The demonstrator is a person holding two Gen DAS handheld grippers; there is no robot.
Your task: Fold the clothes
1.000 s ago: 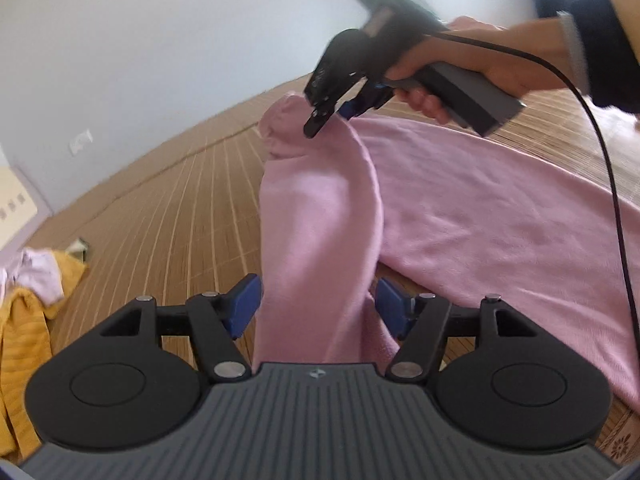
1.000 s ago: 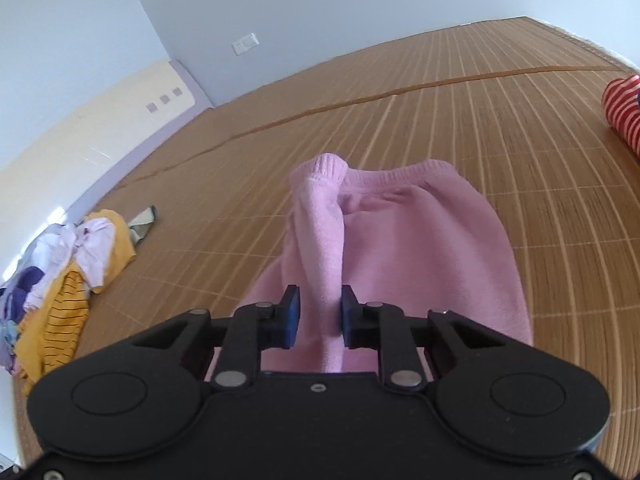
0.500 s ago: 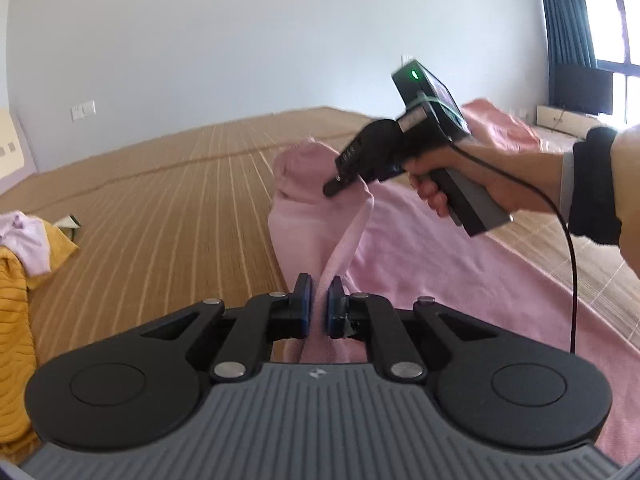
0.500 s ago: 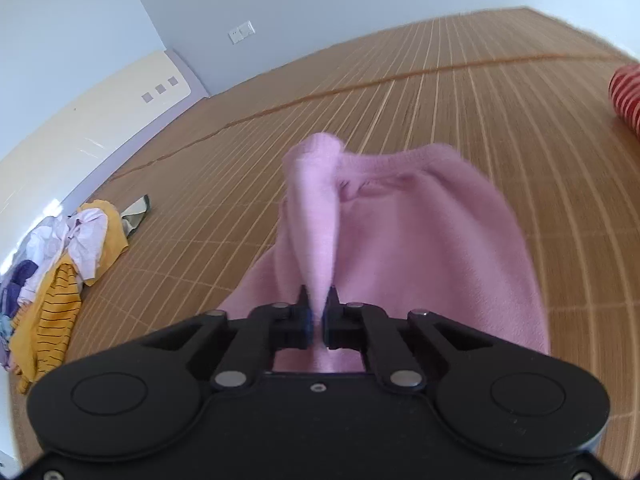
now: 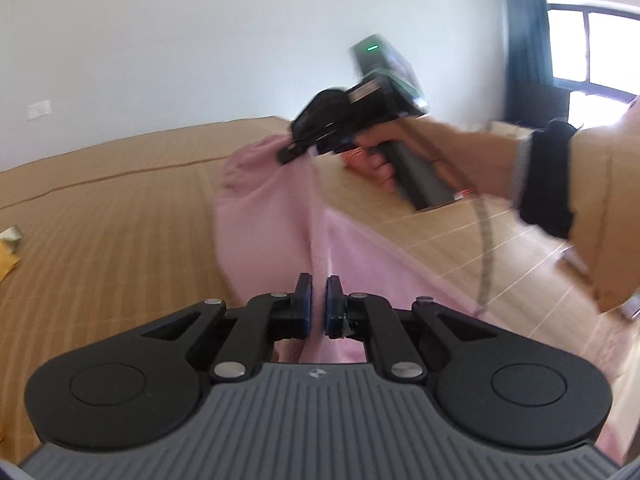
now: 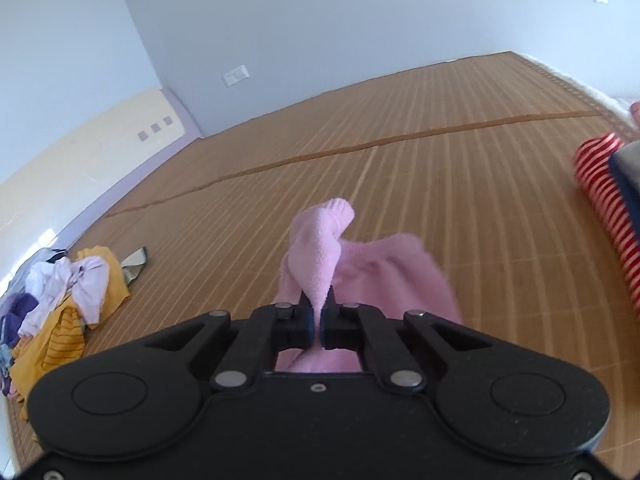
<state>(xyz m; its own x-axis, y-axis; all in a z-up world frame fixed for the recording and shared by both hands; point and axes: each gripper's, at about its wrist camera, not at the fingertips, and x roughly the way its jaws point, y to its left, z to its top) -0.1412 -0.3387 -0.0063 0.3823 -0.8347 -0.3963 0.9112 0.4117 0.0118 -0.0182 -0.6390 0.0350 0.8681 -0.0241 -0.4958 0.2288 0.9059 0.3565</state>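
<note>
A pink fleece garment [image 5: 272, 216] hangs lifted off the bamboo mat [image 5: 104, 216], stretched between my two grippers. My left gripper [image 5: 318, 296] is shut on a fold of the pink cloth near the camera. Further off in the left wrist view, my right gripper [image 5: 292, 152], held by a hand, is shut on the garment's far end by the ribbed hem. In the right wrist view the right gripper [image 6: 318, 312] pinches a ridge of the pink garment [image 6: 320, 248], whose hem curls over ahead and whose body sags to the right.
A heap of yellow, white and purple clothes [image 6: 60, 304] lies on the mat [image 6: 400, 160] at the left. A red-and-white striped item [image 6: 604, 192] sits at the right edge. Walls bound the mat at the back; a window with a dark curtain [image 5: 524, 32] is at the right.
Both grippers have shut on the pink garment and risen, lifting it off the mat. The left gripper's jaws went from wide apart to clamped on the fold.
</note>
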